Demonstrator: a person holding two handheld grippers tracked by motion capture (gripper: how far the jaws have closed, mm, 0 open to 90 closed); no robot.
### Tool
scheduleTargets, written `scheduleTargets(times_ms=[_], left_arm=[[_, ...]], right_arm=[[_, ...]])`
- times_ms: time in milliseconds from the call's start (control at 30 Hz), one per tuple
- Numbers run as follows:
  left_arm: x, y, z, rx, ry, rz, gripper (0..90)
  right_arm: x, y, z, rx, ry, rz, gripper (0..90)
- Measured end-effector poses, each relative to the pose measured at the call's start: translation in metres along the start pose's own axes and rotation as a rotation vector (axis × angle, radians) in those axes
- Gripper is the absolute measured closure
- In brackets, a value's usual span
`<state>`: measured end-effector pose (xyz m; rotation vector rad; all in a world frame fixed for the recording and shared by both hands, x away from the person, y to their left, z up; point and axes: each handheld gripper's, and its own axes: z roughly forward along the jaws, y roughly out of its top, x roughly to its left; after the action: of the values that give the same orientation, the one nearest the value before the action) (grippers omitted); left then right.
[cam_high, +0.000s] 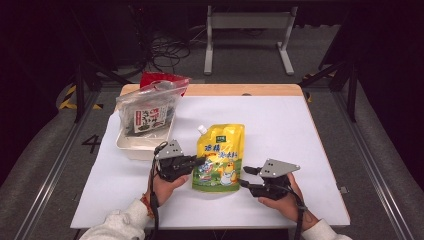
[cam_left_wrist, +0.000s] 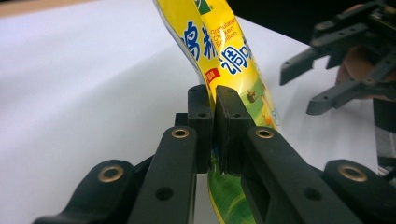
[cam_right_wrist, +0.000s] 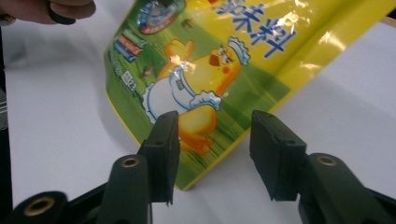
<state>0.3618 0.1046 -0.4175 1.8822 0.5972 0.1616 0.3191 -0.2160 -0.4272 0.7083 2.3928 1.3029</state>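
while your left gripper (cam_left_wrist: 214, 100) clamps left edge of yellow sauce pouch (cam_high: 220, 156), jaws pressed together on it, pouch sits mid-table on white sheet (cam_high: 280, 125). your right gripper (cam_right_wrist: 212, 135) waits just right of pouch's lower corner, jaws apart, nothing between pads, corner just beyond them. white tray (cam_high: 131, 145) with seaweed bag (cam_high: 148, 111) lies up-left of pouch, near it.

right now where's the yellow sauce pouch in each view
High view: yellow pouch mid-table, between both grippers.
Left gripper view: pouch rises from the shut jaws, upper centre.
Right gripper view: pouch across the top, beyond the open jaws.
Shared landmark: white table.
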Motion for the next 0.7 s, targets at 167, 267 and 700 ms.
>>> scheduleTargets(times_ms=[167, 267, 700], left_arm=[[-0.007, 0.004, -0.005, -0.014, -0.014, 0.045, 86.6], [-0.008, 0.005, -0.007, -0.029, -0.023, 0.046, 86.8], [-0.024, 0.019, -0.024, -0.081, -0.057, 0.146, 87.6]], right_arm=[[-0.003, -0.006, -0.009, 0.007, -0.008, 0.015, 47.1], [-0.004, -0.009, -0.012, 0.013, -0.017, 0.019, 45.3], [-0.01, -0.015, -0.014, 0.029, -0.035, 0.035, 42.9]])
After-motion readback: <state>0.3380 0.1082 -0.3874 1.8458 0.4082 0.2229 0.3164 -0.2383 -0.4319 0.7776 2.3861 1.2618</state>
